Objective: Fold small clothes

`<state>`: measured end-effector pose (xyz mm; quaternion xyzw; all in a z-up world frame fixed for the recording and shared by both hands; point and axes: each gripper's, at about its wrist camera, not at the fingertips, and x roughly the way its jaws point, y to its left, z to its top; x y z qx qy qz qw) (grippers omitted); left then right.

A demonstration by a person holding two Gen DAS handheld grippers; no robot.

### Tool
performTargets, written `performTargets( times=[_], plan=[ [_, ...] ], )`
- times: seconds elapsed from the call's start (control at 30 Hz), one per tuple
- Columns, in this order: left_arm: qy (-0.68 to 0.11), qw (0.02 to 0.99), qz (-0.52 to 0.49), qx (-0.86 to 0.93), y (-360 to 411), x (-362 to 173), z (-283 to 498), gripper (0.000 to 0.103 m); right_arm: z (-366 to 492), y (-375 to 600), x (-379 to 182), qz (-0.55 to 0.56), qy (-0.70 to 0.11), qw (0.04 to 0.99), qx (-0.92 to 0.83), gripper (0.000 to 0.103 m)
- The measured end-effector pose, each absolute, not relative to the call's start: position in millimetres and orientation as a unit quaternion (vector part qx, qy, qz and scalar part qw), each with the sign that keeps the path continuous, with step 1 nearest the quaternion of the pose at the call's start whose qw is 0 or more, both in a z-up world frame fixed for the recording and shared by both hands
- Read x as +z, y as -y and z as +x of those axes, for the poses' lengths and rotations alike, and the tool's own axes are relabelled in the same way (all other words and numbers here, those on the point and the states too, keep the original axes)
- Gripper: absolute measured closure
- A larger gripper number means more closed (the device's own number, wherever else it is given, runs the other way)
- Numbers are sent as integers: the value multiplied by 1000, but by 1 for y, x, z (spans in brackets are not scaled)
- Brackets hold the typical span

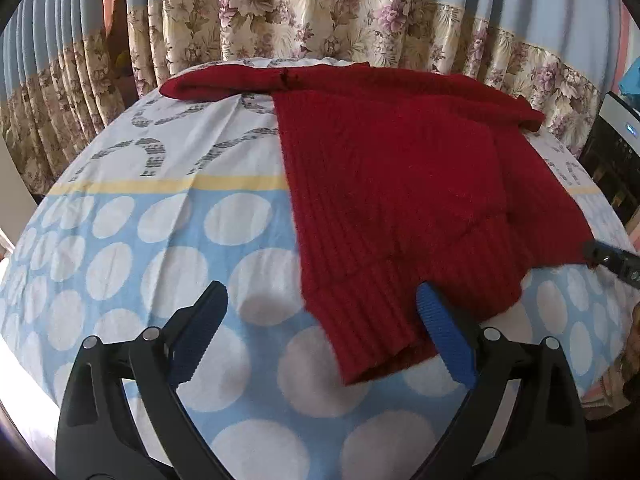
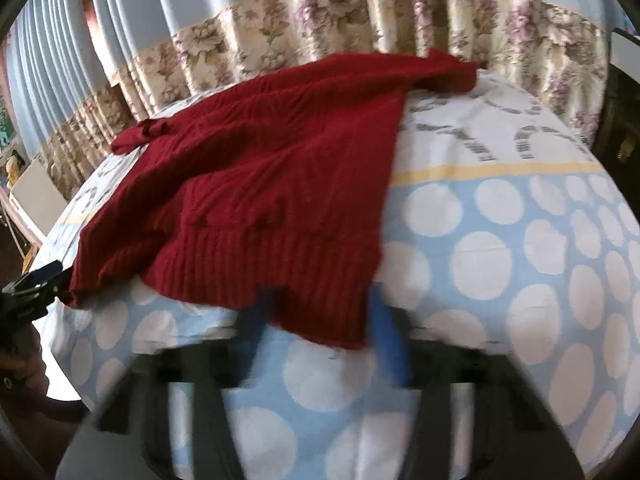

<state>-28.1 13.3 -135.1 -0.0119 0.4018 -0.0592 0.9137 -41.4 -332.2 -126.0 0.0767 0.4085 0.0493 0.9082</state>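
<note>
A red ribbed knit sweater (image 1: 392, 184) lies partly folded on a blue sheet with white dots (image 1: 160, 264). Its sleeve stretches along the far edge. My left gripper (image 1: 320, 320) is open at the sweater's near left hem corner; the right fingertip (image 1: 436, 312) lies against the ribbed hem and the left one rests over the sheet. In the right wrist view the sweater (image 2: 256, 184) shows again, and my right gripper (image 2: 320, 312) is blurred by motion, open, its fingers on either side of the hem's near right corner. The left gripper also shows at that view's left edge (image 2: 36, 284).
Blue curtains with a floral band (image 1: 320, 16) hang behind the table. A dark appliance with a lit panel (image 1: 616, 148) stands at the right. A white board (image 2: 36, 192) leans at the left. The sheet (image 2: 500, 240) drapes over the table edges.
</note>
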Motion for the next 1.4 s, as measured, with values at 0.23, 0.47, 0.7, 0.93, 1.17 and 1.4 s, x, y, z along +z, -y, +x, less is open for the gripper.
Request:
performTargets(
  times=[0.23, 0.47, 0.7, 0.93, 1.17, 1.4],
  plan=[
    [-411, 910, -23, -55, -15, -139, -25, 8, -55, 367, -86, 55, -342, 938, -19, 98],
    [-419, 903, -12, -92, 1, -142, -24, 8, -54, 381, -66, 26, -322, 945, -50, 98],
    [-413, 901, 8, -133, 27, -142, -24, 32, -54, 378, -69, 37, -322, 945, -38, 98],
    [-399, 909, -10, -115, 19, -132, -24, 90, -59, 374, -66, 42, -318, 947, -16, 98],
    [-380, 922, -11, -72, -26, -87, -53, 91, -83, 364, -51, 16, -332, 942, 53, 98],
    [-418, 908, -1, 2, -59, -98, -43, 36, -92, 344, -60, -50, -362, 924, 113, 73]
  ],
)
